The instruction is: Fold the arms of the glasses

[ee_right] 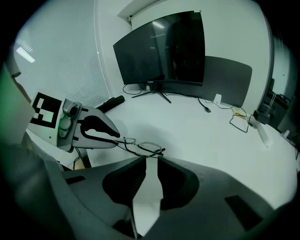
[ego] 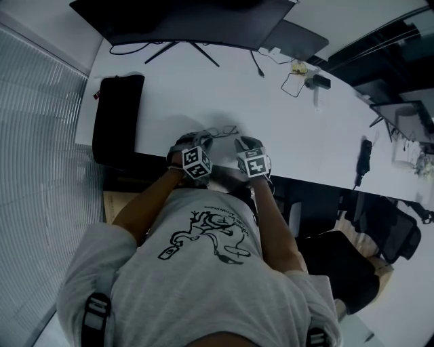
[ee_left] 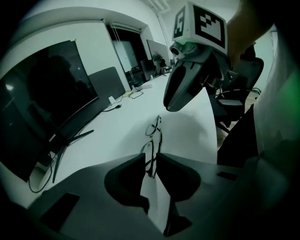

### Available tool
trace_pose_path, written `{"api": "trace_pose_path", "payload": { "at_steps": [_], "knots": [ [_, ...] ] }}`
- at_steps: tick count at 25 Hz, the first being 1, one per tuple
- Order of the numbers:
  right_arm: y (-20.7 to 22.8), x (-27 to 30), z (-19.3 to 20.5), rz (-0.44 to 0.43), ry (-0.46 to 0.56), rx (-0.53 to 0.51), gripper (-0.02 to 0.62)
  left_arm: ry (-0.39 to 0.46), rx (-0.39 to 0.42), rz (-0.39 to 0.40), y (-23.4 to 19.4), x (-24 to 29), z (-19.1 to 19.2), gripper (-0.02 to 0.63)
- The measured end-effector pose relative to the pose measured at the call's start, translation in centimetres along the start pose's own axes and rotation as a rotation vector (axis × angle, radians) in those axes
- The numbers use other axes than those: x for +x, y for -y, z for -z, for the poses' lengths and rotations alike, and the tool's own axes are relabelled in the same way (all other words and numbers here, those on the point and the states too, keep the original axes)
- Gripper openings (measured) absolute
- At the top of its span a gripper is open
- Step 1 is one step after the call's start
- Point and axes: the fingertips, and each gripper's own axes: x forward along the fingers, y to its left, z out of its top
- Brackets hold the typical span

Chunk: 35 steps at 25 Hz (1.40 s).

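One white desk fills most of the head view, and a wide dark monitor stands at its far side. Both tools are close together above the near edge of the desk, in front of the person.

The left tool is closed on the glasses. In its own view the dark rim of one lens goes between its jaws, and the right gripper view shows it pinching that end of the frame. The right tool has only a narrow gap between its jaws. Bare desk shows through this gap, and the other end of the glasses lies just beyond the tips.

The glasses have a thin dark wire frame with two rounded lenses. They stretch from one tool to the other, low over the desk. Their arms are too thin to tell if they are folded.
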Motion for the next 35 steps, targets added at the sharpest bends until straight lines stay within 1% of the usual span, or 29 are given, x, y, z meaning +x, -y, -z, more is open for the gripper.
{"api": "trace_pose_path", "payload": {
  "at_steps": [2,6,9,12,15,18,21,26,31,35],
  "knots": [
    [0.0,-0.7,-0.5,-0.006,0.019,0.017,0.083,0.013,-0.059,0.013,-0.1,-0.4,-0.2,0.097],
    [0.0,-2.8,-2.3,-0.006,0.075,0.037,0.067,0.066,-0.222,0.025,-1.0,-2.1,-0.9,0.098],
    [-0.1,-4.8,-3.8,-0.007,0.127,0.035,0.061,0.126,-0.339,0.013,-2.2,-3.9,-1.9,0.091],
    [-0.8,-7.0,-6.0,-0.013,0.188,0.017,0.060,0.192,-0.425,-0.007,-3.5,-6.0,-3.0,0.066],
    [-1.3,-9.4,-8.3,-0.017,0.260,0.008,0.054,0.259,-0.482,-0.027,-4.7,-8.3,-4.6,0.051],
    [-1.8,-11.7,-10.4,-0.019,0.319,-0.003,0.048,0.323,-0.517,-0.046,-6.0,-10.9,-6.5,0.044],
    [-2.3,-13.9,-12.3,-0.019,0.367,-0.018,0.046,0.383,-0.520,-0.064,-6.9,-13.6,-8.7,0.040],
    [-3.6,-17.6,-15.8,-0.035,0.451,-0.052,0.038,0.494,-0.548,-0.093,-8.8,-18.1,-12.0,0.037],
    [-4.7,-21.5,-19.0,-0.046,0.529,-0.078,0.034,0.573,-0.538,-0.075,-9.7,-21.6,-15.0,0.037],
    [-5.7,-23.8,-20.4,-0.049,0.555,-0.117,0.031,0.622,-0.525,-0.097,-10.5,-24.0,-16.4,0.037]
  ]
}}
